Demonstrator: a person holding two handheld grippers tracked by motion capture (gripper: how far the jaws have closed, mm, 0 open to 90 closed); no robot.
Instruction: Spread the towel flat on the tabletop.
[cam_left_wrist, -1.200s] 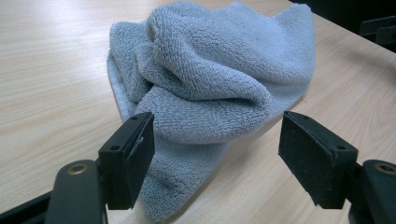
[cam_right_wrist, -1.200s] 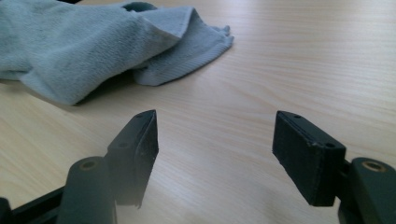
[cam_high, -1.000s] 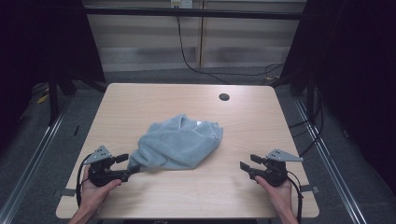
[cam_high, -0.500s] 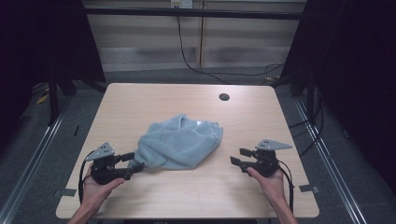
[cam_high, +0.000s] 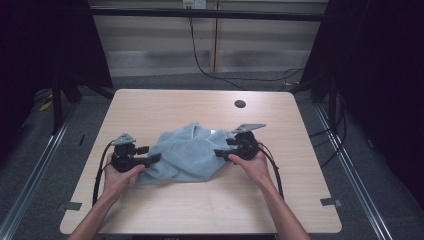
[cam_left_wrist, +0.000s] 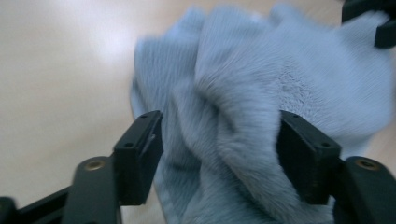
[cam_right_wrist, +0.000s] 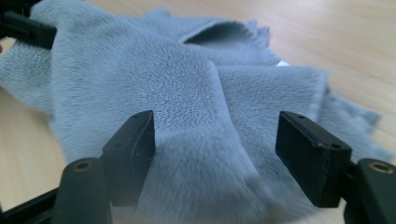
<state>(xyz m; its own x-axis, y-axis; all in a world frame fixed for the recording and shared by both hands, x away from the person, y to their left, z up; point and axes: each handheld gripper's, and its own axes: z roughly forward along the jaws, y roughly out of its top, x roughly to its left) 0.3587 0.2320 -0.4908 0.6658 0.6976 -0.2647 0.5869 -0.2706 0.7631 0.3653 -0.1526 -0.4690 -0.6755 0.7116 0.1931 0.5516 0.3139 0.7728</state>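
Since a second ago, you brought your right gripper (cam_high: 223, 148) in across the light wooden table (cam_high: 165, 107) to the rumpled grey-blue fleece cloth (cam_high: 190, 152), its jaws opening as it came. The cloth had bunched tighter at mid-table. Your left gripper (cam_high: 150, 154) sat at its opposite edge. Both pairs of jaws were spread, straddling fleece folds without clamping, so a two-sided grab looked ready.

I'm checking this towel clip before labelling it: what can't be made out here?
- Towel: its crumpled folds hide its underside and most edges, high view.
- Towel's near part: blurred by motion, left gripper view.
- Right gripper: whether its tips touch the cloth is too small to tell, high view.
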